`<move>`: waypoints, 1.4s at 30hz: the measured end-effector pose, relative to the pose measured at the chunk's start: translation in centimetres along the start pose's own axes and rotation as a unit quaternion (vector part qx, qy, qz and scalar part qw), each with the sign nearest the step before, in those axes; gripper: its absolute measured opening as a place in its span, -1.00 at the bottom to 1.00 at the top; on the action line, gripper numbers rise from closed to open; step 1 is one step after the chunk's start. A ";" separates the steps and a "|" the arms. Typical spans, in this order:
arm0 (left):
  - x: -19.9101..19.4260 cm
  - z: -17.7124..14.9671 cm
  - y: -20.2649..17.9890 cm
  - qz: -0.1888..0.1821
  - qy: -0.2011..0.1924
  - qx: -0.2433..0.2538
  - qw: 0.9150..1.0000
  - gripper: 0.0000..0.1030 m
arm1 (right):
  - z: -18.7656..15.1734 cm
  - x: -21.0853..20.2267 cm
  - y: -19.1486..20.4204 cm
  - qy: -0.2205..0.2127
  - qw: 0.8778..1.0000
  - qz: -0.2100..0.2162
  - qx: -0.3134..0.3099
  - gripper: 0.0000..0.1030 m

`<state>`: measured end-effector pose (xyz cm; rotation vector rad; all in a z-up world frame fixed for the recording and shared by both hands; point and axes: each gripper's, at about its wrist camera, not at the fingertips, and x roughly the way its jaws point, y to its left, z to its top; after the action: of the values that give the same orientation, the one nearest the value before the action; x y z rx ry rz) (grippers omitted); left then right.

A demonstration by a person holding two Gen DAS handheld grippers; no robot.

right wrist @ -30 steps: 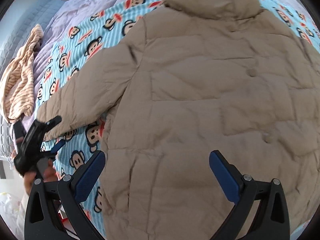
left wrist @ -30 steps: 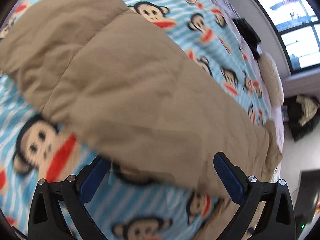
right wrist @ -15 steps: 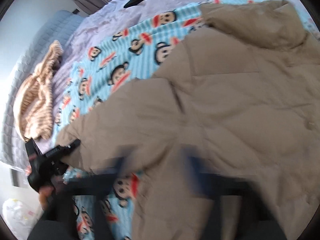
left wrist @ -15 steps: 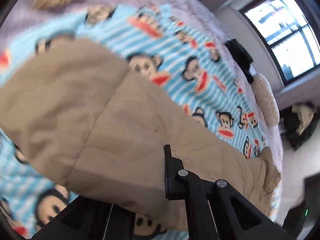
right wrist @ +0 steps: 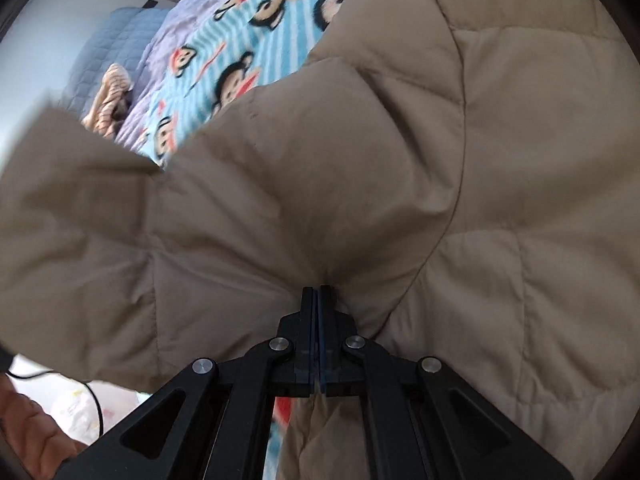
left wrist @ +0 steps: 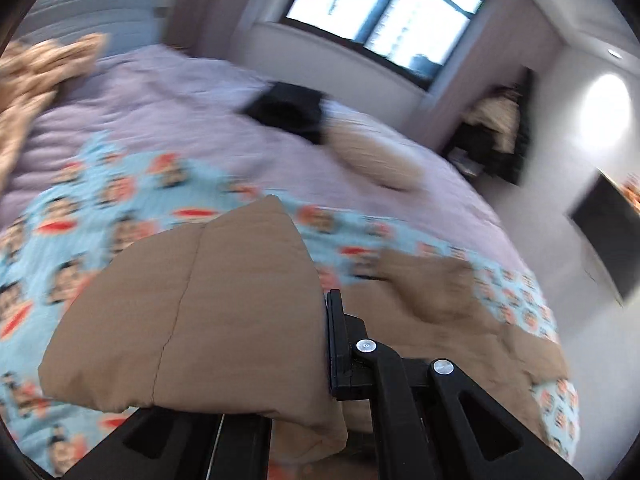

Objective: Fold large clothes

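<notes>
left gripper [left wrist: 320, 364]: black, silver screws | right gripper [right wrist: 317, 308]: black, blue-padded jaws

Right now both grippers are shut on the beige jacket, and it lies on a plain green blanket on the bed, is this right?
Not fully. The blanket is light blue with stripes and cartoon monkey faces, not plain green; the right wrist view shows it clearly. The rest holds: the right gripper and the left gripper are each shut on the beige jacket.
</notes>
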<state>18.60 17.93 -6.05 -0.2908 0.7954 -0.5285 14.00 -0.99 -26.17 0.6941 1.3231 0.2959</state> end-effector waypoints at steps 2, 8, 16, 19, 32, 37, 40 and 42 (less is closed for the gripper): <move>1.7 0.0 -3.4 -0.027 0.013 0.019 0.999 -0.87 | -0.4 -2.1 -0.7 0.000 1.000 0.018 0.006 -0.98; 9.3 -3.9 -13.8 -0.068 0.087 0.088 0.990 -0.87 | -3.1 -14.3 -8.4 -0.090 0.994 -0.034 0.049 -0.97; 17.6 -14.0 -19.2 0.074 0.171 0.214 0.959 -0.85 | -6.6 -23.7 -18.7 -0.142 0.976 -0.110 0.126 -0.94; 15.8 -15.3 -19.2 0.067 0.172 0.218 0.958 0.47 | -7.1 -24.1 -19.3 -0.147 0.975 -0.103 0.133 -0.94; 5.6 -7.7 -5.1 0.070 0.123 0.005 0.990 0.72 | -4.4 -23.4 -7.5 -0.164 0.960 -0.191 -0.120 0.60; 8.6 -6.8 4.9 0.021 0.157 -0.139 0.977 0.72 | -4.1 -17.5 0.6 -0.155 0.898 -0.277 -0.305 0.60; 11.9 -7.4 7.4 -0.020 0.181 -0.201 0.963 0.71 | -4.3 -13.6 3.0 -0.145 0.853 -0.331 -0.377 0.60; 13.1 -7.3 7.7 -0.026 0.176 -0.206 0.962 -0.10 | -3.9 -11.4 3.7 -0.146 0.826 -0.365 -0.404 0.60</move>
<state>23.40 16.71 -22.17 -0.6144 1.2504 -0.4664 8.14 -3.57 -15.28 -0.4860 0.9453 0.0899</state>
